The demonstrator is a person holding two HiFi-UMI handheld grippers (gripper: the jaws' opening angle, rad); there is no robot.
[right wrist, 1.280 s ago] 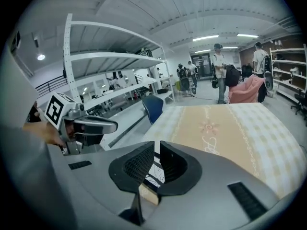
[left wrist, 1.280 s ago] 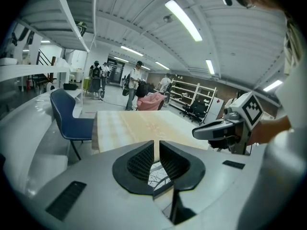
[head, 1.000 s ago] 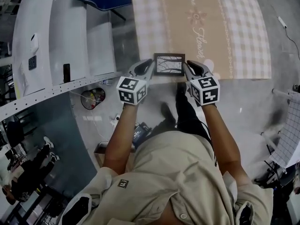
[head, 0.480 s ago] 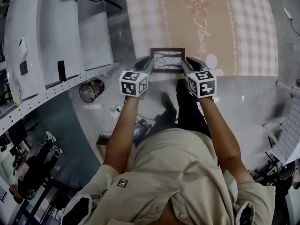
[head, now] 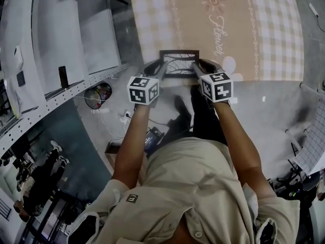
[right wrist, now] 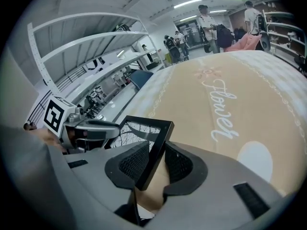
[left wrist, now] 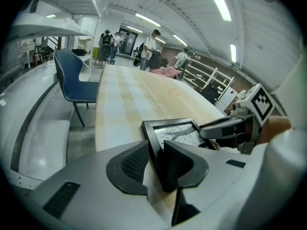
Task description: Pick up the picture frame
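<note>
At the near edge of the tablecloth (head: 244, 34), 1 black picture frame (head: 179, 64), probably rigid, light and fragile at the glass: your left gripper (head: 160, 69) and right gripper (head: 198, 68) each clamp 1 side rail, the right place to hold it.

Picture frame (head: 179, 65) ends partly hidden between the fingers (head: 153, 70)

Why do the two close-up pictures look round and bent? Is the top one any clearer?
Left and right gripper views: wide-angle lenses bow the ceiling lights and blacken the corners, yet the frame is sharp. Head view: dim, edges curved too, frame small but clear.
</note>
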